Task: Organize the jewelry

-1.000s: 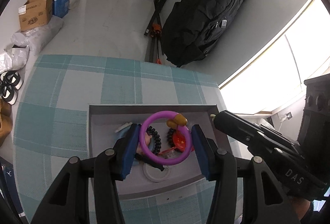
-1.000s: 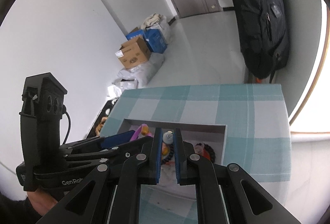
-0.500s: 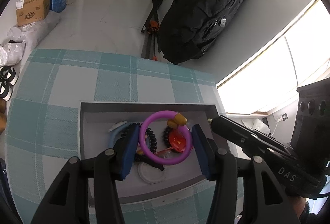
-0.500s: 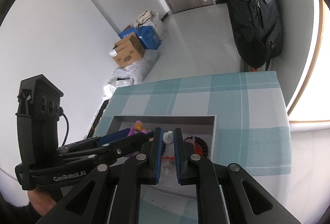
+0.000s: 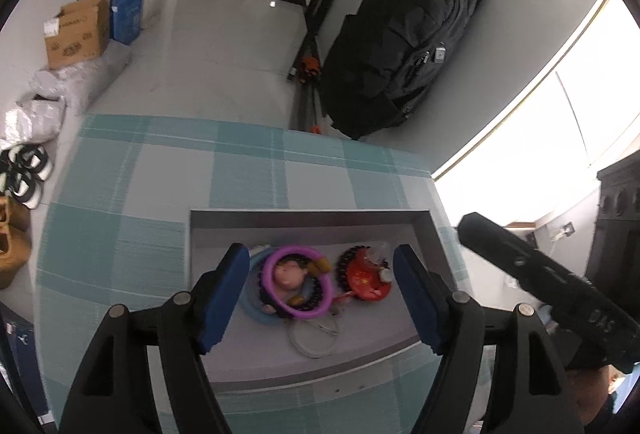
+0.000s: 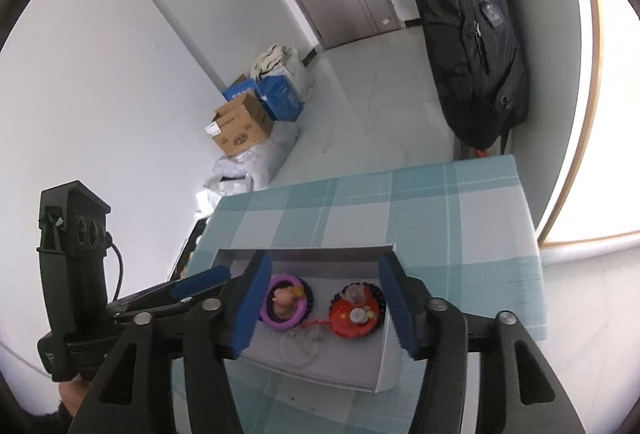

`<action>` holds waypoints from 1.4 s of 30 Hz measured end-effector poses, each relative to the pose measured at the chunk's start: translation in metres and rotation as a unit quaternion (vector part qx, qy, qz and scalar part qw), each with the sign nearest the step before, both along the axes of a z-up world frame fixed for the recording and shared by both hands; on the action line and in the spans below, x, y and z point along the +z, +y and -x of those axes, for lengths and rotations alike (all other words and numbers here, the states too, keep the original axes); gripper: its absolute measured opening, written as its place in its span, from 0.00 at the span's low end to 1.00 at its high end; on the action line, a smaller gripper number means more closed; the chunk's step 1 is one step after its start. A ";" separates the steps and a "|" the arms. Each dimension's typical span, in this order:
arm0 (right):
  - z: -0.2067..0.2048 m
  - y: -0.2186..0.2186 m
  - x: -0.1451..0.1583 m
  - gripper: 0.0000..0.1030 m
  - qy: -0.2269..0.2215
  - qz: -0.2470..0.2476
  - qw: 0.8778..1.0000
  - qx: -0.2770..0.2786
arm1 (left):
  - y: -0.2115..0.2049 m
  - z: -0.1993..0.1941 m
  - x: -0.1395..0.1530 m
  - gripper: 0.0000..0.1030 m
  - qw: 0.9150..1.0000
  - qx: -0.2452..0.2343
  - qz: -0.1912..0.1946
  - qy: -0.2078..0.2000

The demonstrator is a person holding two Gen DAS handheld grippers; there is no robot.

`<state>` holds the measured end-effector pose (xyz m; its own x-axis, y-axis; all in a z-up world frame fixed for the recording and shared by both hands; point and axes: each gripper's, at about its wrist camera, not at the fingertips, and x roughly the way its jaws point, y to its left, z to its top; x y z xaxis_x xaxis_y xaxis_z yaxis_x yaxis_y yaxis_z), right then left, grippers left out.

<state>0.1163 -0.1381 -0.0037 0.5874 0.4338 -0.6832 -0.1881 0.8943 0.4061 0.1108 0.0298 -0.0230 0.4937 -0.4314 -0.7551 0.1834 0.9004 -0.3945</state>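
A shallow grey box [image 5: 308,220] sits on a teal checked tablecloth [image 5: 248,178]. In it lie a purple ring [image 5: 298,284] over a black bead bracelet, a small pink figure, a red round charm [image 5: 366,280] and a white cord loop [image 5: 314,342]. My left gripper [image 5: 320,294] is open and empty above the box. My right gripper [image 6: 326,308] is also open and empty over the box [image 6: 308,254], with the purple ring [image 6: 284,302] and red charm [image 6: 354,314] below it.
The table's far edge drops to a grey floor. A black backpack [image 5: 396,38] leans on the far wall. Cardboard and blue boxes [image 5: 78,30] stand at the left. A bright window is at the right.
My left gripper let go of the purple ring, which now lies in the box, and its jaws opened wide. My right gripper went from shut to open.
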 end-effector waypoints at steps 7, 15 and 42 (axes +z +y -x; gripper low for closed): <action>0.003 -0.007 0.002 0.73 -0.003 -0.005 1.000 -0.006 | 0.003 0.007 0.006 0.69 0.999 0.024 -0.026 -0.024; 0.023 -0.006 0.010 0.90 -0.033 -0.002 0.999 0.004 | 0.003 0.032 0.023 0.69 0.994 0.050 -0.059 -0.074; 0.115 -0.008 0.006 1.00 -0.125 0.041 0.991 0.028 | 0.008 0.103 0.019 0.79 0.979 0.095 -0.126 -0.130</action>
<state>0.0018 -0.1465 0.0025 0.7199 0.4190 -0.5534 -0.3239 0.9079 0.2662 0.0076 0.0380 -0.0041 0.7369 -0.1303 -0.6633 0.0688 0.9906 -0.1182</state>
